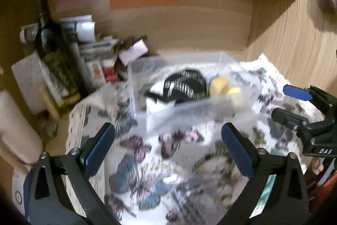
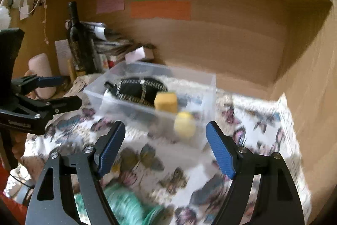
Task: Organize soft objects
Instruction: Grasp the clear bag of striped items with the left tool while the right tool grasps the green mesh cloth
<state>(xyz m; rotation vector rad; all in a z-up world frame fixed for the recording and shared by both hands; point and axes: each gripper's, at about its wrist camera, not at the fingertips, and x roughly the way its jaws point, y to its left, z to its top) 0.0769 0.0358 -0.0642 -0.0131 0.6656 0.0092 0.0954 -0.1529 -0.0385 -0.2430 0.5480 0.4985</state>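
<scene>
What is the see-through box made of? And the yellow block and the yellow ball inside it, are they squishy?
The see-through box looks like clear hard plastic: you can see straight through its stiff, flat walls. The yellow block looks like sponge or foam, dull and not shiny, so probably squishy. The yellow ball looks matte and soft too, but the picture is too blurry to be sure.

Motion blur smears the butterfly cloth (image 1: pixel 147 161) and clear bin (image 2: pixel 147 102); the green thing (image 2: pixel 124 204) (partly behind a finger) is unidentifiable.
</scene>
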